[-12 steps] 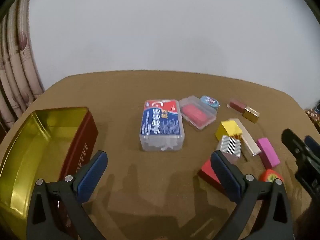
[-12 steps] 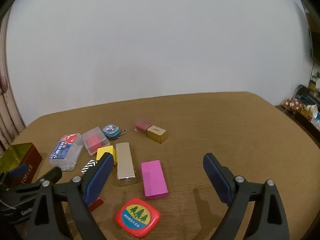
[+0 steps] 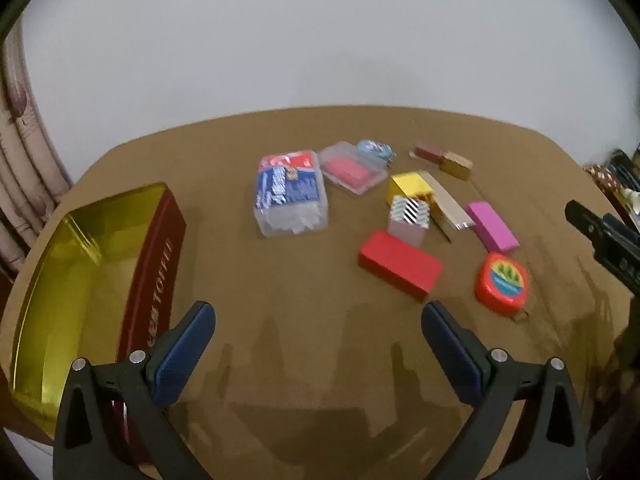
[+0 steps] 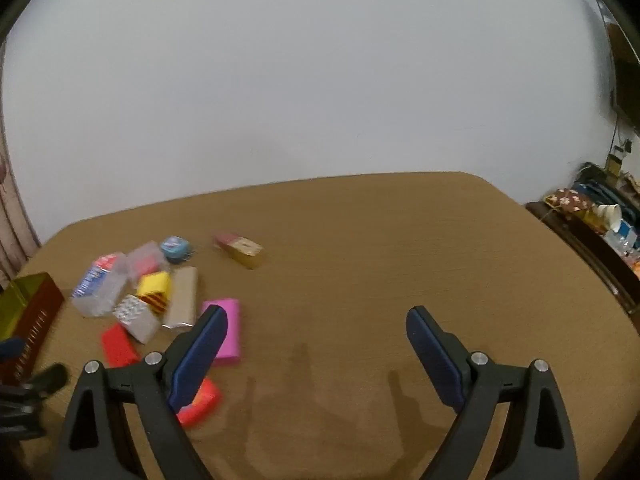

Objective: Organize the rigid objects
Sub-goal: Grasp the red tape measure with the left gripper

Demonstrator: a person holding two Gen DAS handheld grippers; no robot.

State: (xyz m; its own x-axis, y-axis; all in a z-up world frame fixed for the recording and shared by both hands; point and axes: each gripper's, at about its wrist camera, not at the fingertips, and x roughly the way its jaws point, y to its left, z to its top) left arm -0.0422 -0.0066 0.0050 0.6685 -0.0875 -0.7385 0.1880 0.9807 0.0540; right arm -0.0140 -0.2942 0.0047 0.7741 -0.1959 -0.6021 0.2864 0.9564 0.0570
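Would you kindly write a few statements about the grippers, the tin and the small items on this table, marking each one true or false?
1. Both the left gripper and the right gripper are open and hold nothing. True.
2. The tin has the red box inside it. False: the red box lies on the table, and the part of the tin that shows holds nothing.
3. The pink block lies beside the red tape measure. True.
4. The striped box stands alone, far from the yellow box. False: it sits right against the yellow box.
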